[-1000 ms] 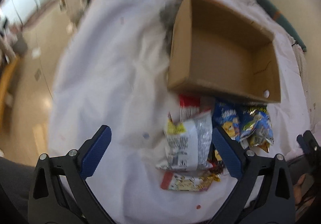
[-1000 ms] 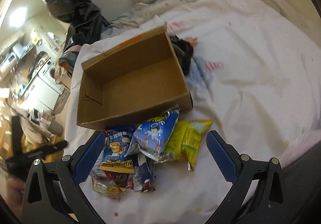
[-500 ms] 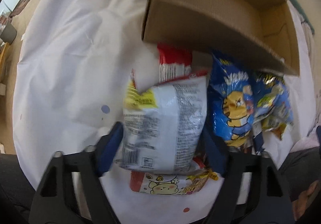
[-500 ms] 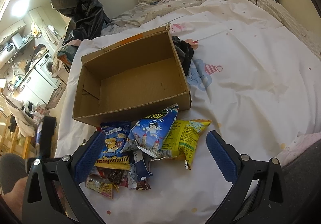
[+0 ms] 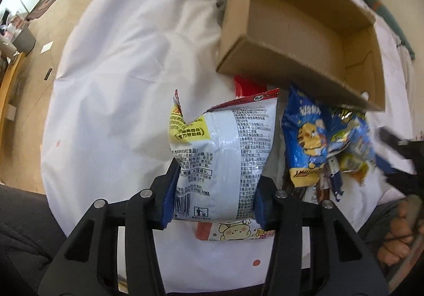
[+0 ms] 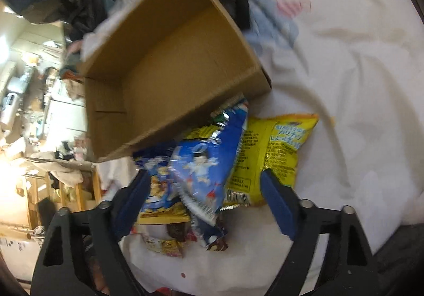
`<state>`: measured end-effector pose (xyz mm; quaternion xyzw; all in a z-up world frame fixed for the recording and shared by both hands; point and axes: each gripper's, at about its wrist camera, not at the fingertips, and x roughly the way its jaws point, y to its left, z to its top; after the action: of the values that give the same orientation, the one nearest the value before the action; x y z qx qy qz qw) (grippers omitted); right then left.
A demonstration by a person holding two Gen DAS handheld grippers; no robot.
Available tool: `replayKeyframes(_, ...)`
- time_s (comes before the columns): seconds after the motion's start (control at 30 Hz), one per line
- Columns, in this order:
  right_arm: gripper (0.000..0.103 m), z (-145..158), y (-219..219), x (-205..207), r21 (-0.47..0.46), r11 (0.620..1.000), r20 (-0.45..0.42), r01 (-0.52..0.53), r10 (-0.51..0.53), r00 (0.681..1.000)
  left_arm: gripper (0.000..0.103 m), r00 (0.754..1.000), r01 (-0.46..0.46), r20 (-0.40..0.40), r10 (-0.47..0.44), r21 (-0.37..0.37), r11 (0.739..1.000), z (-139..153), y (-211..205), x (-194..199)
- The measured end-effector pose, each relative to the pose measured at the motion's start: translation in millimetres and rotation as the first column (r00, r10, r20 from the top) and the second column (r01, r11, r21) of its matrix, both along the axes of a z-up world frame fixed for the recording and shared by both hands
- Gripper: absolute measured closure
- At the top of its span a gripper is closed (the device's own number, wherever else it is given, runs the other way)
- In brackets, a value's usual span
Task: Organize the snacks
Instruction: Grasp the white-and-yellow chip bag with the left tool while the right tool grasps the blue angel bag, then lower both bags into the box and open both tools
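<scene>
- My left claw [image 5: 214,194] is clenched on a white snack bag [image 5: 225,153], held just in front of the cardboard box [image 5: 296,28].
- The cardboard box sits on the white bedsheet [image 5: 127,57]; its visible floor is bare.
- My right claw [image 6: 204,200] is spread wide around a blue snack bag [image 6: 209,160] and yellow snack bag [image 6: 275,153] lying against the box's near wall.
</scene>
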<state>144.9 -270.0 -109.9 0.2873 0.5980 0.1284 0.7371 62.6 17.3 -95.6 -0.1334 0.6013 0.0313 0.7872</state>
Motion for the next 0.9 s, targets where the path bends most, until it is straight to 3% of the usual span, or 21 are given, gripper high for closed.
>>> replayKeyframes(0.17,0.032,-10,27,12,-0.077,0.994,0.007,-0.075,0.076,0.997,0.06,0.998,-0.058,0.034,0.058,-0.01,0.998,21,20,2)
replayKeyframes(0.3,0.053,-16,34,12,-0.068,0.994,0.009,-0.087,0.088,0.996,0.06,0.998,-0.054,0.04,0.054,-0.015,0.998,24,15,-1)
replayKeyframes(0.4,0.06,-12,31,9,-0.038,0.995,0.019,-0.097,0.097,0.995,0.06,0.998,-0.038,0.056,0.039,-0.009,0.999,24,10,3)
replayKeyframes(0.77,0.061,41,-10,-43,0.107,0.993,0.113,-0.049,0.037,0.993,0.06,0.988,-0.05,0.146,0.045,0.03,0.998,42,18,3)
replayKeyframes(0.9,0.061,72,-20,-61,0.12,0.987,0.233,-0.103,0.073,0.97,0.06,0.983,-0.037,0.183,0.03,0.036,0.999,62,18,6)
